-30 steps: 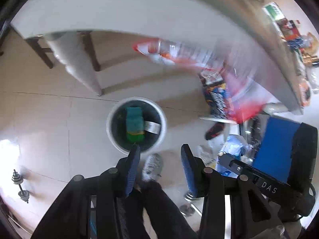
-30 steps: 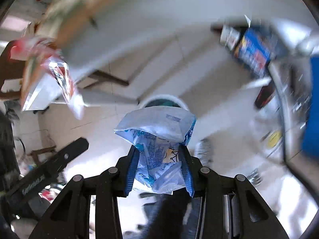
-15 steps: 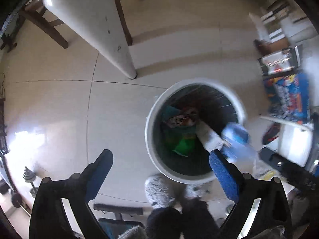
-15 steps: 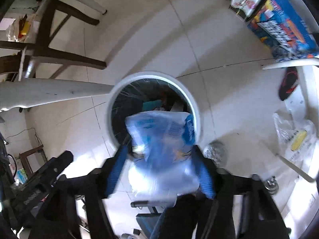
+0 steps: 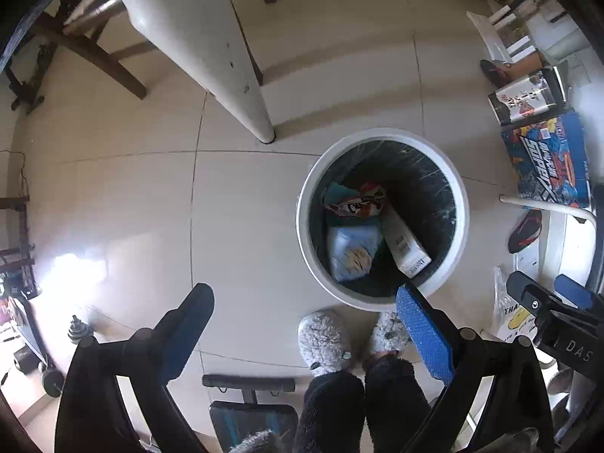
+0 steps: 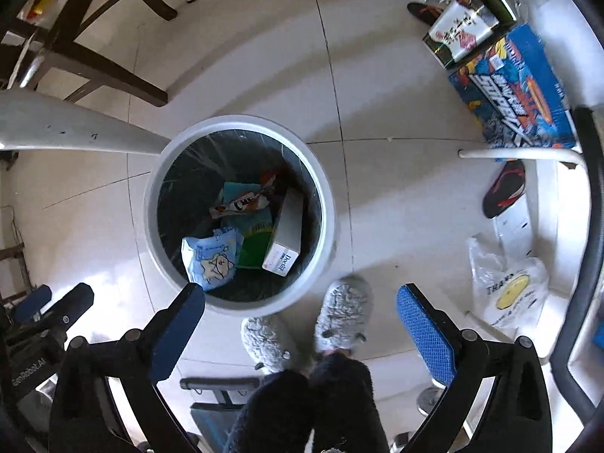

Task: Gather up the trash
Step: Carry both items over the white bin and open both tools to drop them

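Jaws wide, empty — left gripper [image 5: 302,324] | right gripper [image 6: 300,321] same — above trash bin [image 6: 328,204]

Tiled floor [image 5: 245,204], white bin [image 5: 462,204], blue box [image 6: 513,90], plastic bag [image 6: 506,287]

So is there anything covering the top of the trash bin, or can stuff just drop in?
Nothing visible covers it. The white trash bin has no lid on and its mouth is open. The light blue wrapper already lies inside with a white box. Both the left hand-held gripper and right hand-held gripper are open above.
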Tool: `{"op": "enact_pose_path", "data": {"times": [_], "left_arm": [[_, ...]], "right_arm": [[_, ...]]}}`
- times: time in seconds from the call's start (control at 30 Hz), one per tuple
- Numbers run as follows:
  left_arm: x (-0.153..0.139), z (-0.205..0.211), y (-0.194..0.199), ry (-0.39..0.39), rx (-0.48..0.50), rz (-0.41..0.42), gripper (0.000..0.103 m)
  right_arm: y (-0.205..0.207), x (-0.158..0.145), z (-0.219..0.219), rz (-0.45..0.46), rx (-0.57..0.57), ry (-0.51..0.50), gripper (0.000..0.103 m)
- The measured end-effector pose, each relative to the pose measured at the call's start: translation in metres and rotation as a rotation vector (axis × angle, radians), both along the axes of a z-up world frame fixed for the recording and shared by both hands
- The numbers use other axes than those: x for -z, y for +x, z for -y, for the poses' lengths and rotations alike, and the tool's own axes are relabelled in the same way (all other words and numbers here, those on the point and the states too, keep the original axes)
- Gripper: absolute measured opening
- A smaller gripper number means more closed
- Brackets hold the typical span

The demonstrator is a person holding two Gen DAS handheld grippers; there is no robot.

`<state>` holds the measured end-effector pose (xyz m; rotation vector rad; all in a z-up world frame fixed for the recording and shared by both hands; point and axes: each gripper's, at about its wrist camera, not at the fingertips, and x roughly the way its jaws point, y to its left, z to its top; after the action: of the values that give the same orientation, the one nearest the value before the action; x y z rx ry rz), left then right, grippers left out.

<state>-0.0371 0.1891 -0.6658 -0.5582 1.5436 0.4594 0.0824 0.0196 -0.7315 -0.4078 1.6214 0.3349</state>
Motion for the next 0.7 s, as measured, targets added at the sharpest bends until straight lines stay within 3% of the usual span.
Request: {"op": "enact_pose_path", "data": {"times": [0.3, 0.7], "left_arm": [[-0.077, 0.012, -0.013, 0.026, 0.005, 0.037, 0.099], [-0.218, 0.035, -0.047, 0.020, 0.029, 0.088, 0.099]], "right_arm": [[-0.015, -0.081, -0.004, 0.047, -0.028, 0.021, 0.103], [-0.059, -0.243, 0.016, 0.074, -0.026, 0.101, 0.103]]}}
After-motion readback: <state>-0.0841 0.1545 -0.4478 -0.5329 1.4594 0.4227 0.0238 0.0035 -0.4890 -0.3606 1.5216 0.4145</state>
